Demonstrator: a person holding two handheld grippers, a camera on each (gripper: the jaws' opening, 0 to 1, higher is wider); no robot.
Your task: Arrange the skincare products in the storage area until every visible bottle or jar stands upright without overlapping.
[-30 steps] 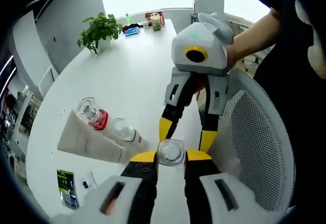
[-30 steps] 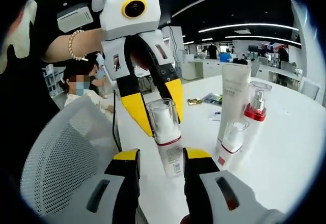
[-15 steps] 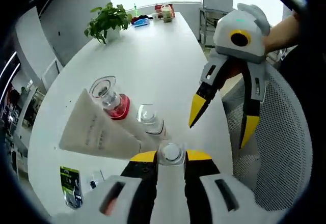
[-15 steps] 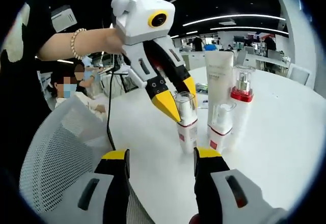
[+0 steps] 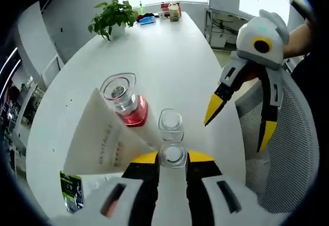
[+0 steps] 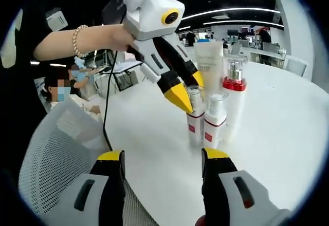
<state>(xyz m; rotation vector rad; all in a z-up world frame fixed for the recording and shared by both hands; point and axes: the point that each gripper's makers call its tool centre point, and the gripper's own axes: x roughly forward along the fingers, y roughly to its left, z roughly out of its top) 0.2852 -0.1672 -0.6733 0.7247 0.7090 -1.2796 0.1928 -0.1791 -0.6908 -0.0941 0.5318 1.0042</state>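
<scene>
The left gripper [image 5: 172, 156] has its yellow-tipped fingers [image 5: 145, 157] clenched on the clear cap of a small white bottle with a red band [image 6: 195, 117], which stands upright on the white worktop [image 5: 154, 51]. In the right gripper view the same left gripper [image 6: 189, 93] reaches down from above with its tips at the cap. The right gripper [image 6: 162, 156] hangs released, its fingers [image 6: 111, 156] spread wide and apart from the bottles, toward the worktop edge by the white mesh chair [image 6: 49, 159].

Just beside the held bottle stands a second small clear-capped white bottle [image 6: 214, 120], close enough that whether they touch cannot be told. Behind it rise a taller pump bottle with a red collar and clear cap [image 6: 234, 82] and a tall white squeeze tube [image 6: 208, 61], all upright and grouped tightly near that edge.

The held bottle looks light, rigid and slim, so it probably tips easily. The smooth cap likely offers a slippery hold and might pull off; gripping lower, on the white body near the red band, would seem steadier. Letting go calls for a straight, gentle opening, since a sideways nudge could knock its neighbours. The tube seems soft and top-heavy on its cap.

A green potted plant [image 5: 112, 15] sits at the far end of the worktop.
</scene>
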